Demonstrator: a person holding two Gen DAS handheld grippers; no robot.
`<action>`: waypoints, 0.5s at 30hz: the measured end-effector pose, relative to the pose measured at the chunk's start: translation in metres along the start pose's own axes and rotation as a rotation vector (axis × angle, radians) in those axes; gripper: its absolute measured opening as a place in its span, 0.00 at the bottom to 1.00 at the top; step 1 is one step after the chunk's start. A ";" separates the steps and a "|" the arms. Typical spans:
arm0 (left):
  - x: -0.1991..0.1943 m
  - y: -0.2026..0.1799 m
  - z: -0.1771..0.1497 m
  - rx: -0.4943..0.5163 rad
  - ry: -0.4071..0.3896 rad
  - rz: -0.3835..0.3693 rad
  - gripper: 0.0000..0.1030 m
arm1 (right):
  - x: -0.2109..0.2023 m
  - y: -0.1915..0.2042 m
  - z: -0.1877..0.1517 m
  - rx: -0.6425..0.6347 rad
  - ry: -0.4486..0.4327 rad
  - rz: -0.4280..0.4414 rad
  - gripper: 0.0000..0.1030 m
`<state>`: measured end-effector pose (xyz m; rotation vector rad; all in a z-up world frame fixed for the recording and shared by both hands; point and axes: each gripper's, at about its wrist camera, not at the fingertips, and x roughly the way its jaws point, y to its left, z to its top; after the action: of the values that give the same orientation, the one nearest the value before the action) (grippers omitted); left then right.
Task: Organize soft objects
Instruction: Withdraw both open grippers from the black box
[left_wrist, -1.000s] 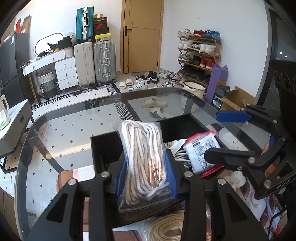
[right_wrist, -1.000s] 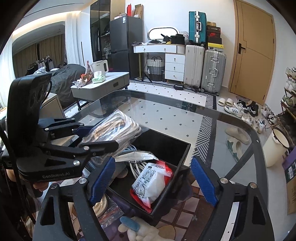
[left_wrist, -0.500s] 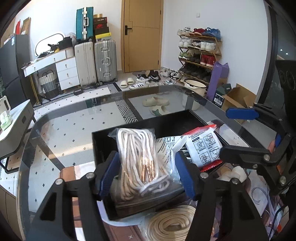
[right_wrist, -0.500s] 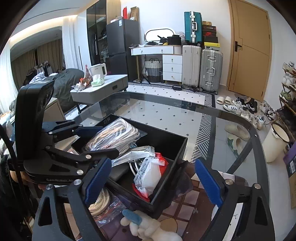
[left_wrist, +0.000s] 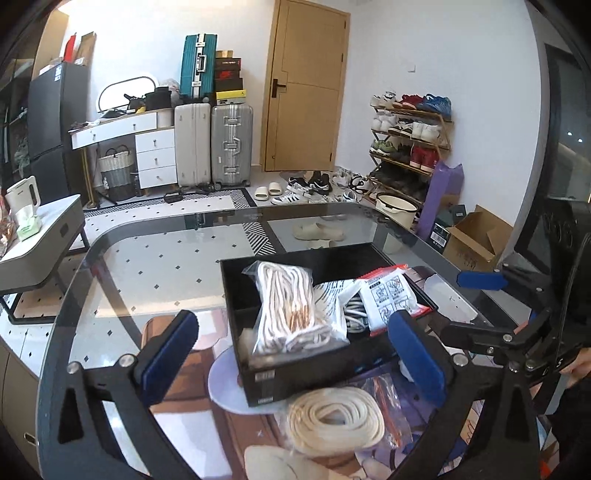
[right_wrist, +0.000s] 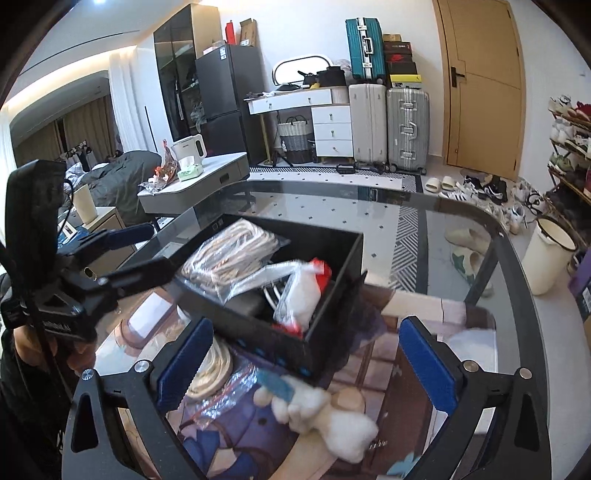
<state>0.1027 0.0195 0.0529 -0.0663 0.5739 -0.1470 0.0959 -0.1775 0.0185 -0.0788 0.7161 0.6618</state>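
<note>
Both wrist views look down, close, sharing the black box (left_wrist: 325, 373).

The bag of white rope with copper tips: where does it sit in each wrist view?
Left wrist: bag of white rope at picture centre, in the black box's left part.
Right wrist: same bag left of centre, in the box's far-left corner.
Shared landmark: red-edged white packet beside it.

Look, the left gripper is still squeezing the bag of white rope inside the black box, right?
Not quite. The left gripper has just been opening and now stands wide, squeezing nothing. The bag of white rope does lie inside the black box, let go. The left wrist view shows it.
</note>
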 end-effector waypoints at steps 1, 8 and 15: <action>-0.001 0.000 -0.002 -0.001 0.001 0.004 1.00 | -0.002 0.001 -0.002 0.005 -0.001 0.000 0.99; -0.012 0.001 -0.017 -0.026 0.010 0.027 1.00 | -0.014 -0.003 -0.022 0.038 0.010 -0.018 0.99; -0.020 -0.003 -0.033 -0.046 0.024 0.035 1.00 | -0.019 0.000 -0.035 0.034 0.042 -0.040 0.99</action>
<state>0.0679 0.0193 0.0361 -0.0989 0.6021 -0.1004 0.0655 -0.1978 0.0038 -0.0754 0.7640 0.6105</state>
